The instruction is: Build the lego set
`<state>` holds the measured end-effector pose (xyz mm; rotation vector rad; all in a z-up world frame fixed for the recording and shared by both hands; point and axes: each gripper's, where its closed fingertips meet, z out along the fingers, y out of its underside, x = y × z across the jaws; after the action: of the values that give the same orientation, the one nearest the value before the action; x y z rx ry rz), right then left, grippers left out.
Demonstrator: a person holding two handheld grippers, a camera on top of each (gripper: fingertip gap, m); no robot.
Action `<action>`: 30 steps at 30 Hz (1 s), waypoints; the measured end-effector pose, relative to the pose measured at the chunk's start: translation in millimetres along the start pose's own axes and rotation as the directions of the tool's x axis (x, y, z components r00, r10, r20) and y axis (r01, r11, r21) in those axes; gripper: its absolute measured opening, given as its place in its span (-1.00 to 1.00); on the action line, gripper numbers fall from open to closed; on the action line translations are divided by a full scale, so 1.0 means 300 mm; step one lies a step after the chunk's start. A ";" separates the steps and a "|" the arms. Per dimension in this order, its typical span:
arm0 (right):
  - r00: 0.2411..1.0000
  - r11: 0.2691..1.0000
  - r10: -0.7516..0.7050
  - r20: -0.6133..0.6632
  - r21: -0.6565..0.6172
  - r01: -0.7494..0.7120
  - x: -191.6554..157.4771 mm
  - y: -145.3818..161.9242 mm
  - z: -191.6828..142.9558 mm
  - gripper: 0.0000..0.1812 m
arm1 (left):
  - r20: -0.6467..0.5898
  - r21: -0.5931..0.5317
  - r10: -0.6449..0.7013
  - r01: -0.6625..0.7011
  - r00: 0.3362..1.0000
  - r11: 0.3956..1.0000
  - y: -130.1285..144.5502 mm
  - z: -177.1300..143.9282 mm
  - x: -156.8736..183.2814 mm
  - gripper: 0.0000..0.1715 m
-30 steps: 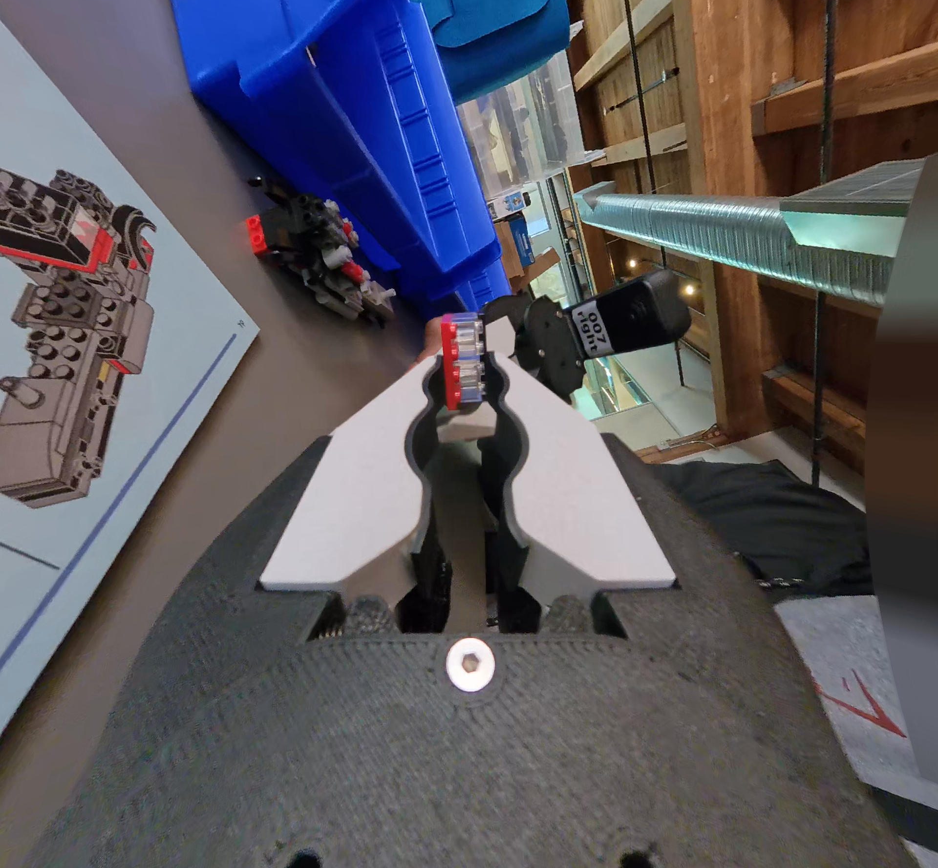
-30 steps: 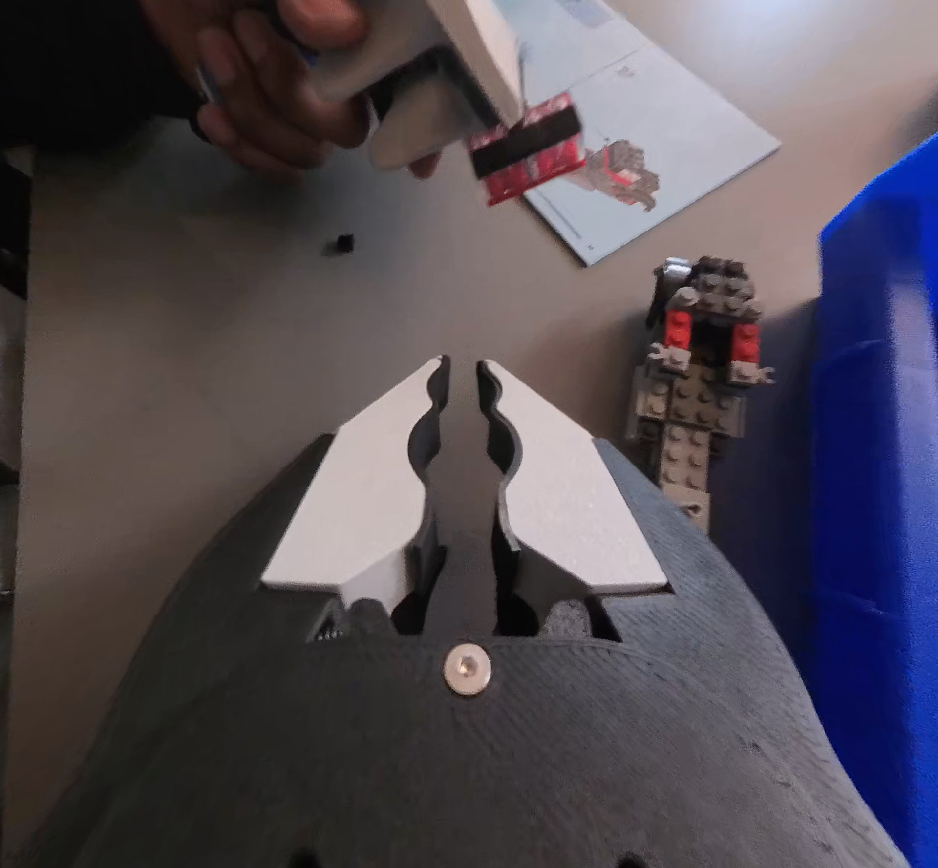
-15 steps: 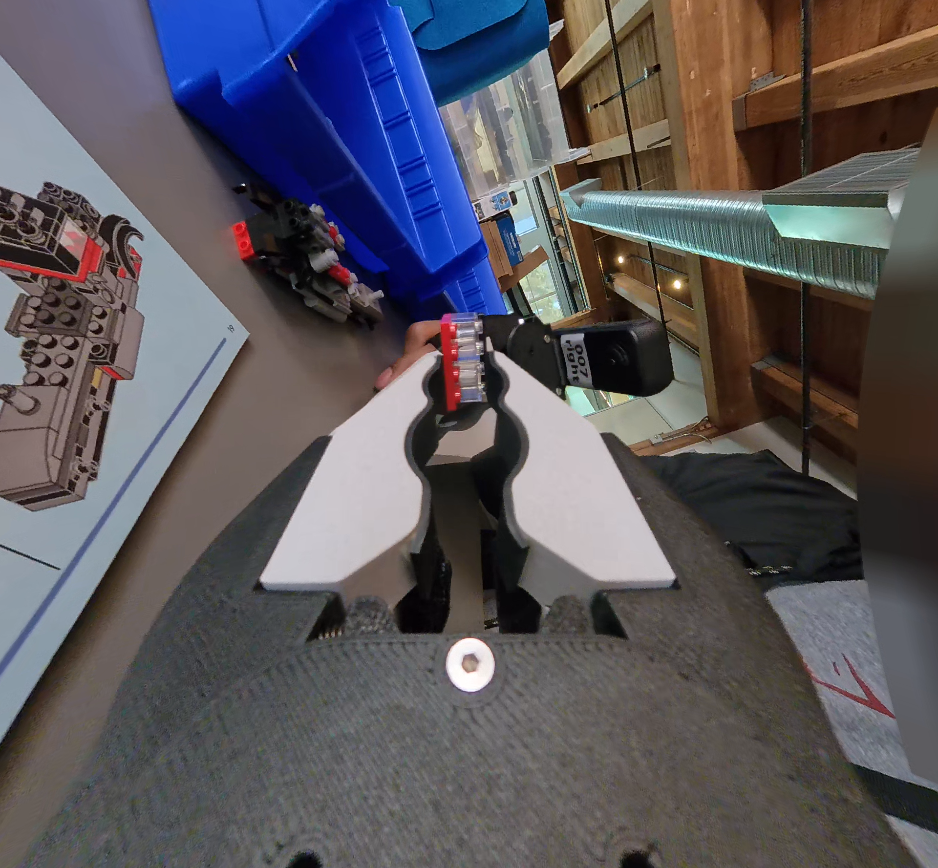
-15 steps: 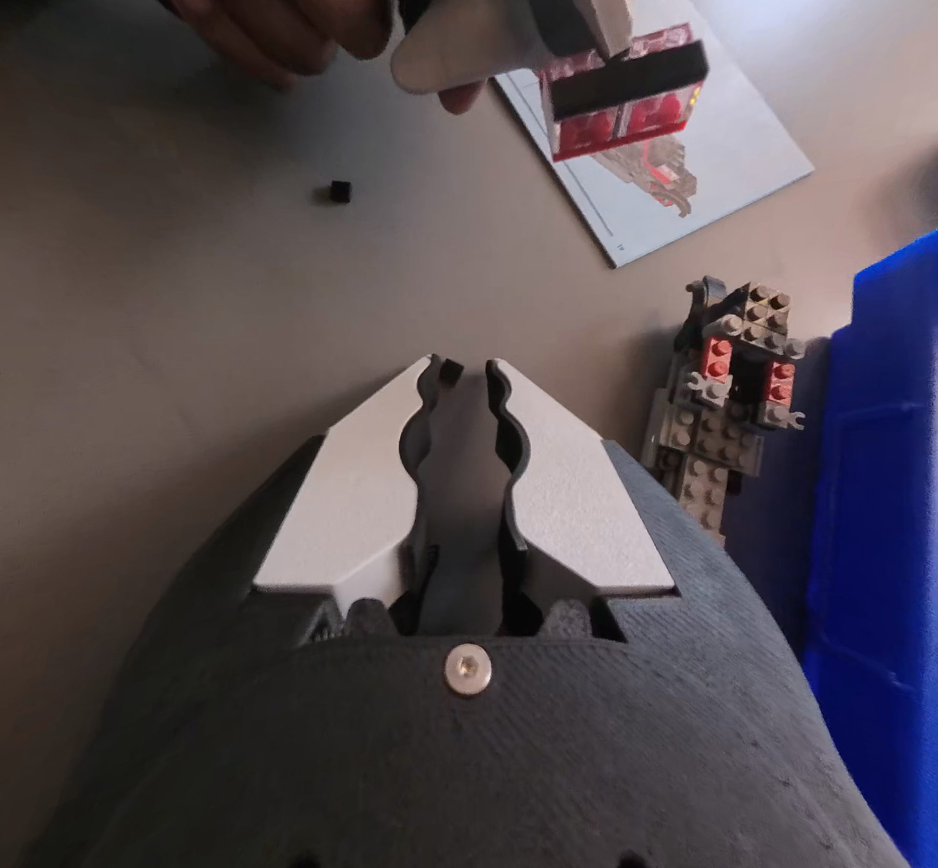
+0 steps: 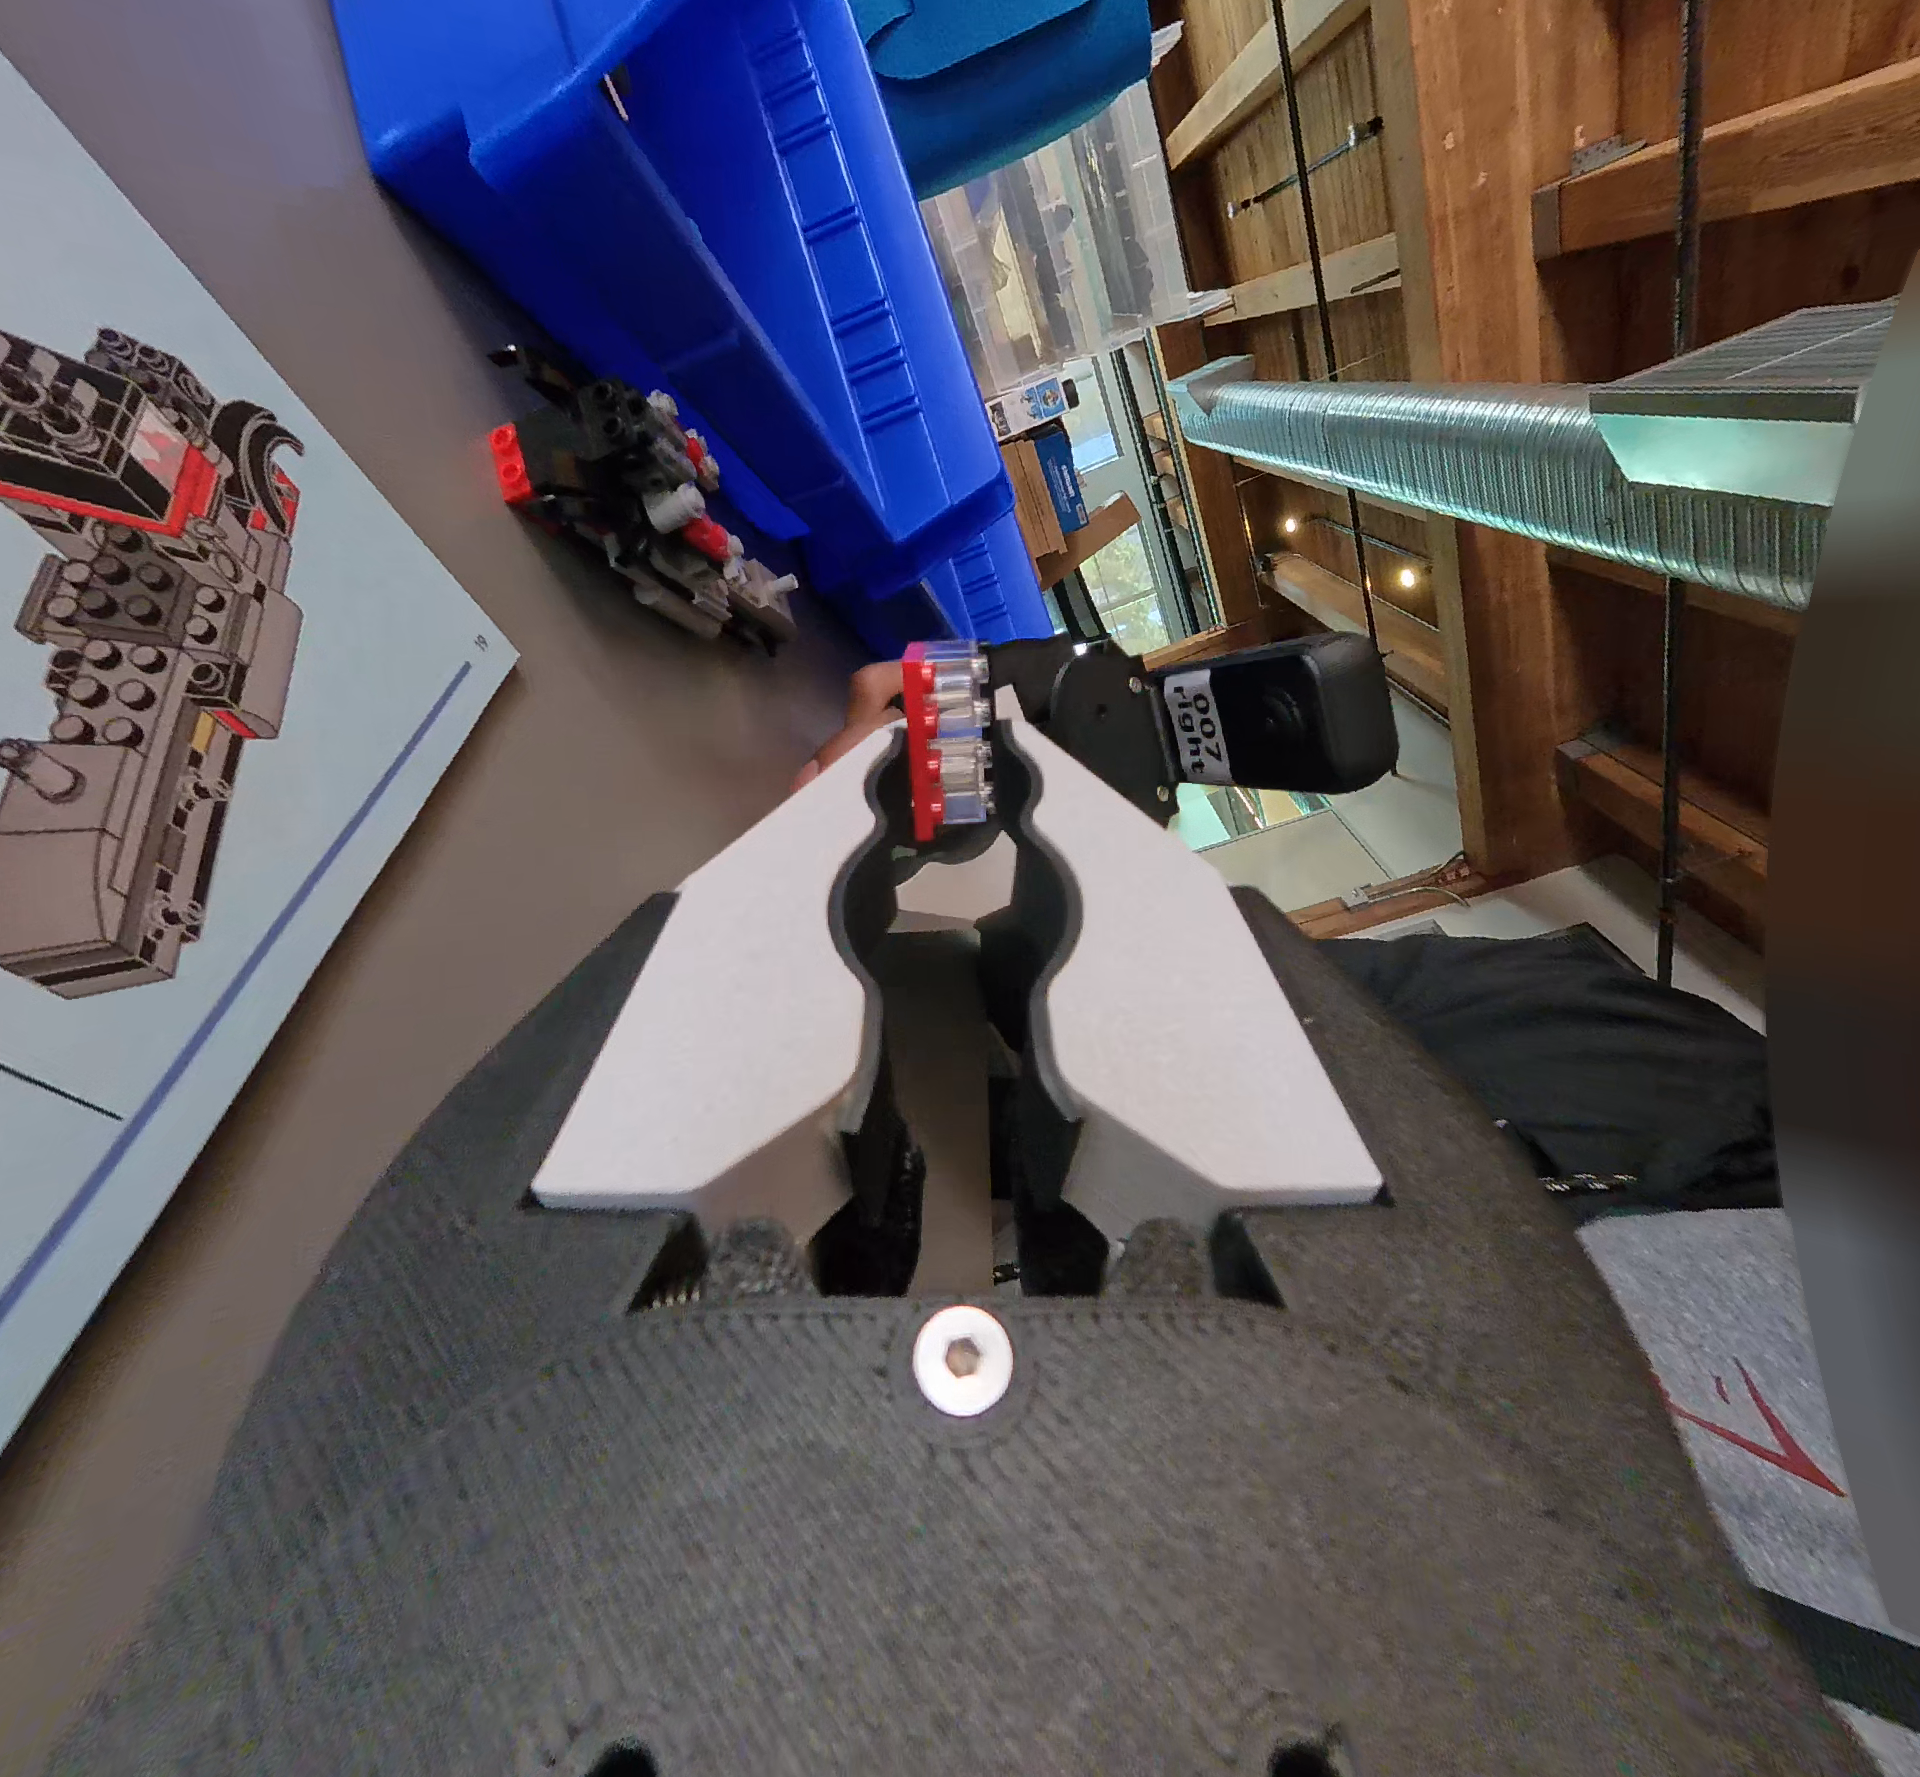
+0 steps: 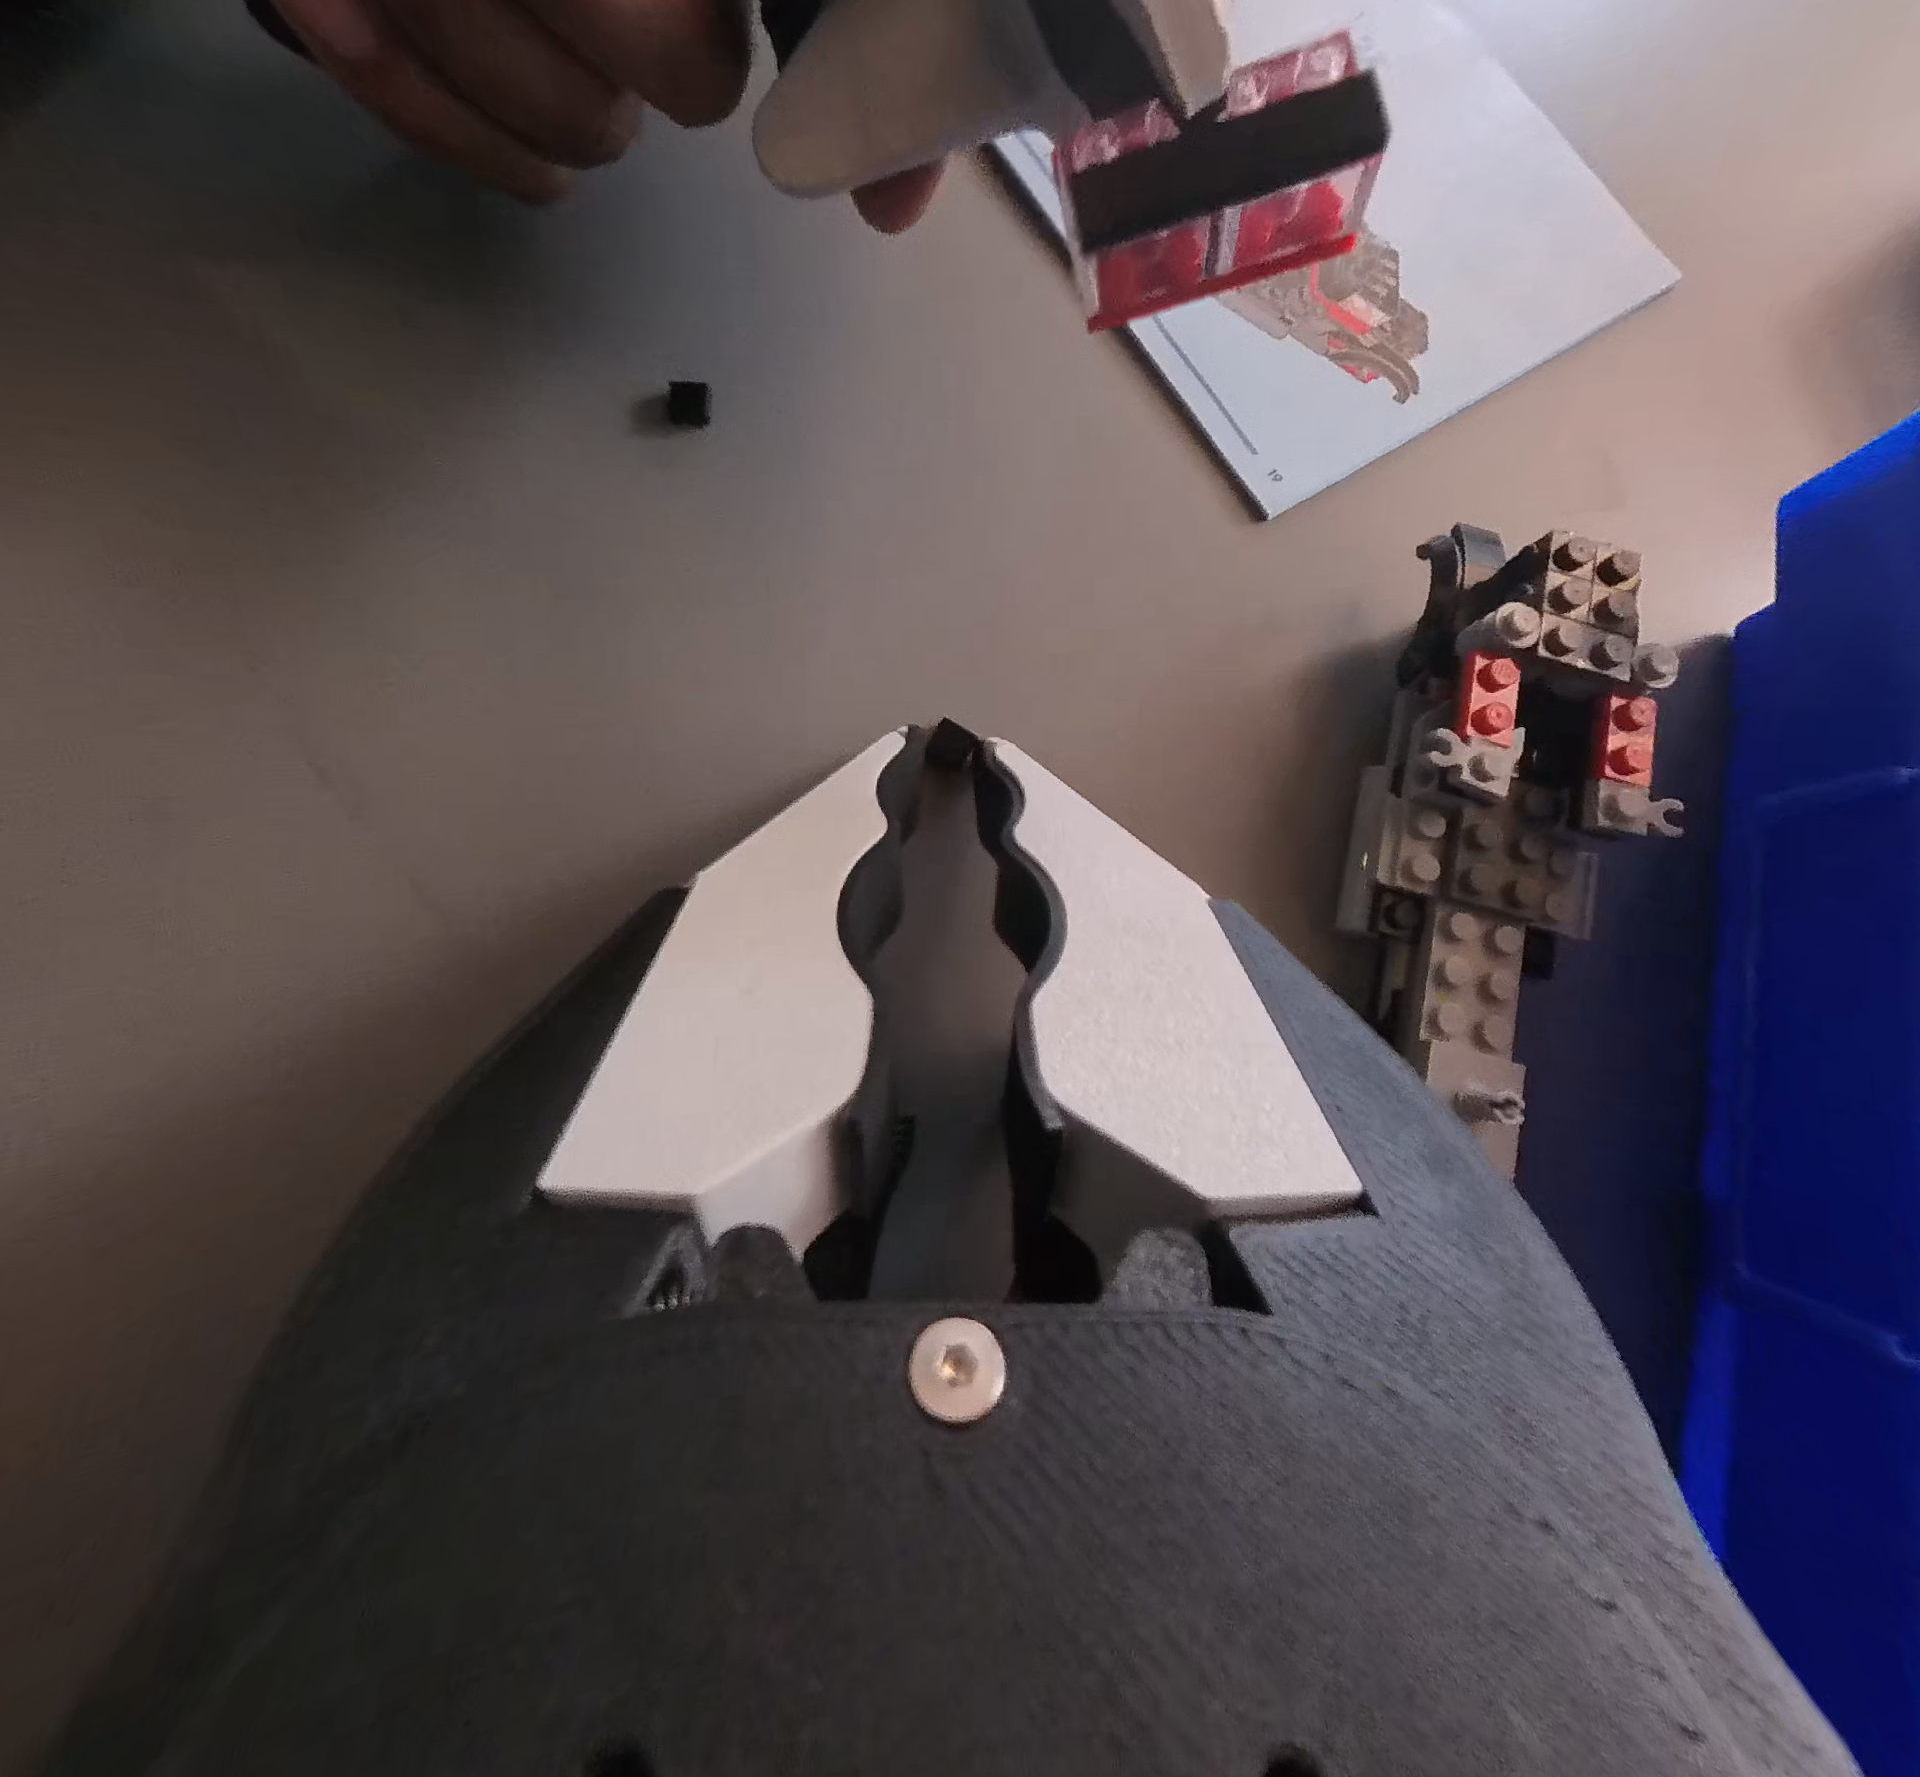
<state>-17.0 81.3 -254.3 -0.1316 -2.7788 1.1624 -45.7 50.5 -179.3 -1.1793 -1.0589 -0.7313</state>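
My left gripper (image 5: 951, 759) is shut on a small red and clear lego assembly (image 5: 945, 740), held in the air on its side. It also shows in the right wrist view (image 6: 1226, 169) with a black plate across it, above the table. My right gripper (image 6: 948, 748) is shut on a tiny black lego piece (image 6: 948, 748) at its tips, low over the table. A partly built grey, black and red lego model (image 6: 1507, 823) lies by the blue bins; it also shows in the left wrist view (image 5: 634, 512).
An open instruction booklet (image 5: 156, 688) lies on the grey table (image 6: 416, 688); it also shows in the right wrist view (image 6: 1455, 293). Another tiny black piece (image 6: 687, 401) lies loose on the table. Stacked blue bins (image 5: 675, 169) stand along the table's edge. A hand (image 6: 499, 54) holds the left gripper. My right fingertips sit around 9 cm from my left ones.
My right gripper has closed on the tiny black piece that lay between its tips. The left gripper with the red assembly has come nearer in the right wrist view.
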 end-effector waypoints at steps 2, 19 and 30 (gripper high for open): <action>1.000 1.000 -0.011 0.018 0.004 0.011 -0.003 -0.002 0.000 -0.89 | -0.001 -0.005 -0.006 0.006 1.000 1.000 0.004 0.001 0.000 -0.83; 0.974 0.967 -0.185 0.129 0.203 0.157 0.048 -0.250 -0.203 -0.89 | -0.053 -0.128 -0.058 0.051 0.997 0.990 0.107 0.062 0.028 -0.83; 0.955 0.971 -0.221 0.195 0.136 0.197 0.035 -0.202 -0.155 -0.89 | -0.004 -0.168 -0.018 0.018 1.000 0.986 0.138 0.067 0.009 -0.83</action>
<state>-22.1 73.1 -177.8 0.3082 -2.8019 1.3457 -13.0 80.6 -191.3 -1.3125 -1.0198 -0.8506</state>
